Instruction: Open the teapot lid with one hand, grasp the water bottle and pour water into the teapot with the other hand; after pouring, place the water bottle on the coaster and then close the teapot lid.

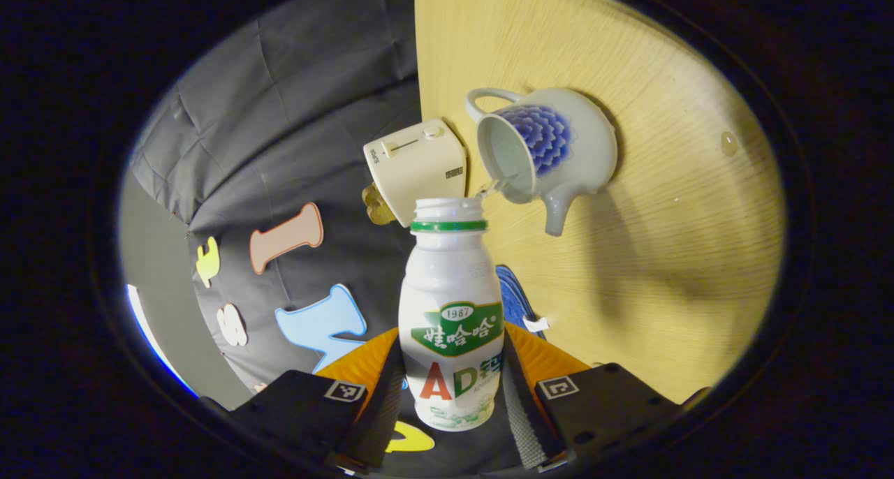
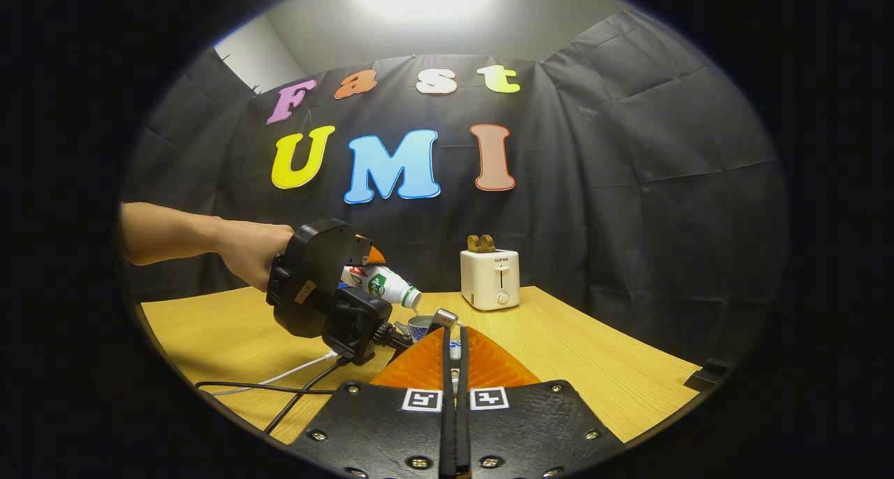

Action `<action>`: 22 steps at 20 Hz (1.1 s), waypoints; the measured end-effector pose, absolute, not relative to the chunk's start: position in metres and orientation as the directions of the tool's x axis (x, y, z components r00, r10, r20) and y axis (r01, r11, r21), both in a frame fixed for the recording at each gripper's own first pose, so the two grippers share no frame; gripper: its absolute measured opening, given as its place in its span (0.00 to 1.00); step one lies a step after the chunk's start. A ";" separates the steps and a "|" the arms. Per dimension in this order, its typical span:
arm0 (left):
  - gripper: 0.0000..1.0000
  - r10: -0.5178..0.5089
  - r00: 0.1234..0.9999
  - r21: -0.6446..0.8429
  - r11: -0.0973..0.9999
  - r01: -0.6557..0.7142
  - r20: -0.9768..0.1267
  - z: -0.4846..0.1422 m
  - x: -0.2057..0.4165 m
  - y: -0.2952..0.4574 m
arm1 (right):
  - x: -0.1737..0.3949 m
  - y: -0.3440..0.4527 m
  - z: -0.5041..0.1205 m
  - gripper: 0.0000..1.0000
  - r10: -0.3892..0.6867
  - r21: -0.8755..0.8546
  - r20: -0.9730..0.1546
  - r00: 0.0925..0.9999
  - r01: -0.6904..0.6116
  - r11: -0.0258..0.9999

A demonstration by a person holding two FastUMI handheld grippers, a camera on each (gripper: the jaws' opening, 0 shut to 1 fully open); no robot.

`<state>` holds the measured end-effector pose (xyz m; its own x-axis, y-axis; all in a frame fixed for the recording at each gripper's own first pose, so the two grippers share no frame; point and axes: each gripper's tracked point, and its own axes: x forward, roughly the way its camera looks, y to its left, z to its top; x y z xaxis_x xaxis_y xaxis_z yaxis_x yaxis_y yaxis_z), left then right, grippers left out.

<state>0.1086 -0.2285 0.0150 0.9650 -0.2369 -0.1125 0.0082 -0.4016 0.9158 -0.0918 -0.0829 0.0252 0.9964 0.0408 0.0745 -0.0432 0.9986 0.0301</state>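
Note:
My left gripper [image 1: 452, 343] is shut on the white water bottle [image 1: 452, 318], which has a green neck ring and no cap. The bottle is tipped toward the teapot [image 1: 559, 151], pale with a blue flower pattern, and a thin stream of water [image 1: 497, 186] runs from its mouth into the open top. In the right gripper view a hand [image 2: 244, 255] holds that gripper and the tilted bottle [image 2: 383, 283] above the teapot [image 2: 421, 325]. My right gripper [image 2: 454, 334] has its fingers pressed together on a small pale piece, the teapot lid [image 2: 445, 318], just right of the pot.
A cream toaster [image 2: 490, 278] with toast in it stands at the back of the wooden table [image 2: 594, 367]. A blue coaster [image 1: 515, 294] lies behind the bottle. Cables [image 2: 279, 385] trail over the table's front left.

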 end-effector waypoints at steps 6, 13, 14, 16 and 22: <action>0.75 -0.248 0.964 0.889 -0.457 -0.027 -0.098 0.018 0.107 -0.234 | -0.093 -0.083 0.026 0.00 0.041 0.029 0.075 0.996 -0.043 0.999; 0.80 -0.262 0.961 0.868 -0.494 -0.051 -0.093 0.020 0.104 -0.239 | -0.095 -0.084 0.028 0.00 0.042 0.027 0.080 0.996 -0.044 0.999; 0.80 -0.261 0.961 0.864 -0.500 -0.054 -0.090 0.021 0.104 -0.240 | -0.096 -0.084 0.029 0.00 0.041 0.024 0.085 0.996 -0.043 0.999; 0.80 -0.262 0.961 0.861 -0.506 -0.056 -0.091 0.022 0.105 -0.240 | -0.095 -0.084 0.030 0.00 0.040 0.018 0.091 0.995 -0.042 0.999; 0.80 -0.278 0.957 0.860 -0.506 -0.070 -0.086 0.022 0.103 -0.243 | -0.093 -0.083 0.030 0.00 0.041 0.018 0.090 0.995 -0.043 0.999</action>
<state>0.1030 -0.2433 0.0222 0.9567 -0.2781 -0.0863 -0.0695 -0.5060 0.8597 -0.0935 -0.0830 0.0299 0.9951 0.0412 0.0897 -0.0430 0.9989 0.0182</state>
